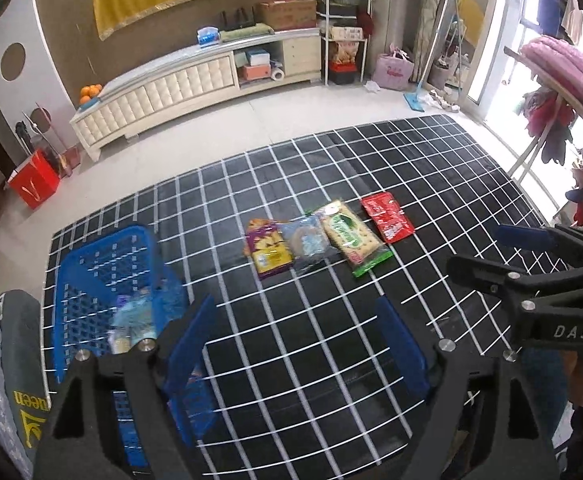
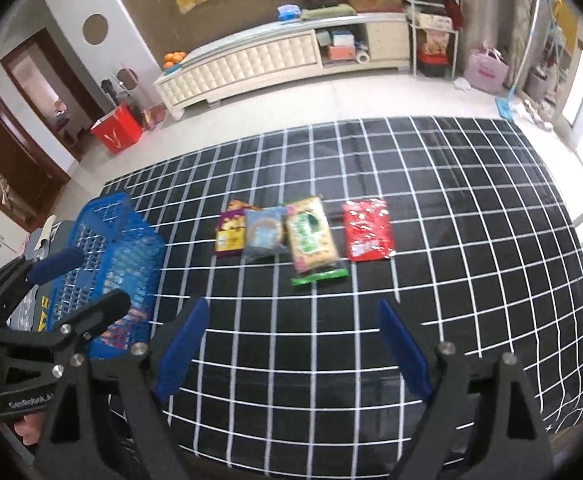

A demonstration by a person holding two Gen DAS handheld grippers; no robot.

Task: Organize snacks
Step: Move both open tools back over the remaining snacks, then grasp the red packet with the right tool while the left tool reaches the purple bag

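Four snack packets lie in a row mid-cloth: a purple packet (image 1: 268, 250) (image 2: 229, 234), a clear bluish packet (image 1: 306, 242) (image 2: 265, 232), a green cracker packet (image 1: 351, 236) (image 2: 311, 240) and a red packet (image 1: 387, 216) (image 2: 367, 230). A blue plastic basket (image 1: 91, 264) (image 2: 107, 232) stands at the cloth's left end with some packets (image 1: 135, 316) inside. My left gripper (image 1: 295, 340) (image 2: 83, 286) hovers open beside the basket, nothing between its blue pads. My right gripper (image 2: 293, 340) (image 1: 491, 252) is open and empty too, short of the row.
The snacks rest on a black cloth with a white grid (image 2: 451, 240). Beyond its far edge is tiled floor, a long cream cabinet (image 1: 171, 88) and a red bag (image 1: 35, 184). A grey garment with yellow lettering (image 1: 23, 380) lies left of the basket.
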